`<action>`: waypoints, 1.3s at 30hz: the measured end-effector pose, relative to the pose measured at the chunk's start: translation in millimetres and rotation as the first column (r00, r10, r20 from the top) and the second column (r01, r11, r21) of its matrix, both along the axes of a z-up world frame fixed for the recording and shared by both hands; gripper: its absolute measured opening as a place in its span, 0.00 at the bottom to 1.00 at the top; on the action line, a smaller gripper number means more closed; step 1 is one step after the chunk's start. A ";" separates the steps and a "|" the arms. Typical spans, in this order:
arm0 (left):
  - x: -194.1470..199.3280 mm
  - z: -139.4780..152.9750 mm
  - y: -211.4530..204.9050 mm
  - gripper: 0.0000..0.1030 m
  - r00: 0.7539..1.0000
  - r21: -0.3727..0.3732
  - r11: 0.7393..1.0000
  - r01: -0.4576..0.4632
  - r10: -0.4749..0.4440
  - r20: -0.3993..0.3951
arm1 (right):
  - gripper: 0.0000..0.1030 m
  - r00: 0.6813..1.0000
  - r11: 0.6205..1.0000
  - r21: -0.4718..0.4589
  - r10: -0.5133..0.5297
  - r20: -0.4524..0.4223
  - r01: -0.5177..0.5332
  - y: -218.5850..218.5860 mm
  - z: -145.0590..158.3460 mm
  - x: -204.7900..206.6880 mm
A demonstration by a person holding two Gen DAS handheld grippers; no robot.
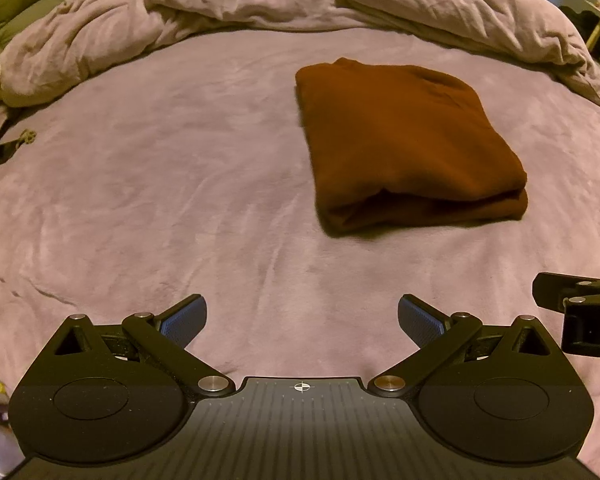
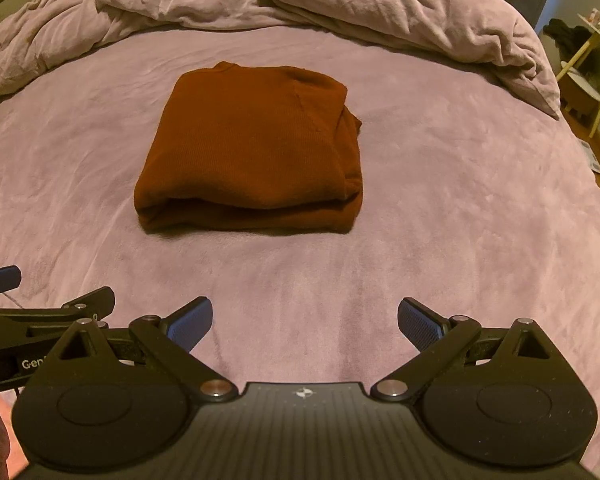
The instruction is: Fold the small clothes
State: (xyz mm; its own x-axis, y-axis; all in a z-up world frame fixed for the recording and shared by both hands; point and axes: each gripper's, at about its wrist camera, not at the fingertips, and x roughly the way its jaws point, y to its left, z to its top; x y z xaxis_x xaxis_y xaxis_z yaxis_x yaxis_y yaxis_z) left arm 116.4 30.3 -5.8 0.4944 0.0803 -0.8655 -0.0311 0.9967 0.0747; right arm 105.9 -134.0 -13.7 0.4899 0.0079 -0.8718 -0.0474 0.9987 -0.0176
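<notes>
Top (image 2: 252,152) sits folded into a neat rectangle mid-bed (image 2: 440,240), well ahead of both grippers. Left gripper (image 1: 302,320) and right gripper (image 2: 305,322): jaws spread wide, holding nothing. Fold looks done; next is likely a final check or a new garment.

In the left wrist view the right gripper (image 1: 580,316) is cut off at the 3 o'clock edge, its lettering unreadable. In the right wrist view the left gripper (image 2: 40,320) runs off at 9 o'clock, its label partly covered. The shelf (image 2: 592,80) at 2 o'clock holds items too small to identify.
</notes>
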 end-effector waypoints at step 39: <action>0.8 -3.2 -0.9 1.00 1.000 -0.007 1.000 0.009 -0.009 -0.015 | 0.96 1.000 1.000 0.013 -0.012 0.012 0.012 -4.0 0.2 -2.8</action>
State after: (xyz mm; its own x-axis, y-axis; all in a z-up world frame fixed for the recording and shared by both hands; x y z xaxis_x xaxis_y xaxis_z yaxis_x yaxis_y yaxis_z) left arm 117.2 29.3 -9.0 0.4823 0.0697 -0.8733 -0.0207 0.9975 0.0682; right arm 103.1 -138.0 -13.4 0.5004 0.0136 -0.8657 -0.0356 0.9994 -0.0049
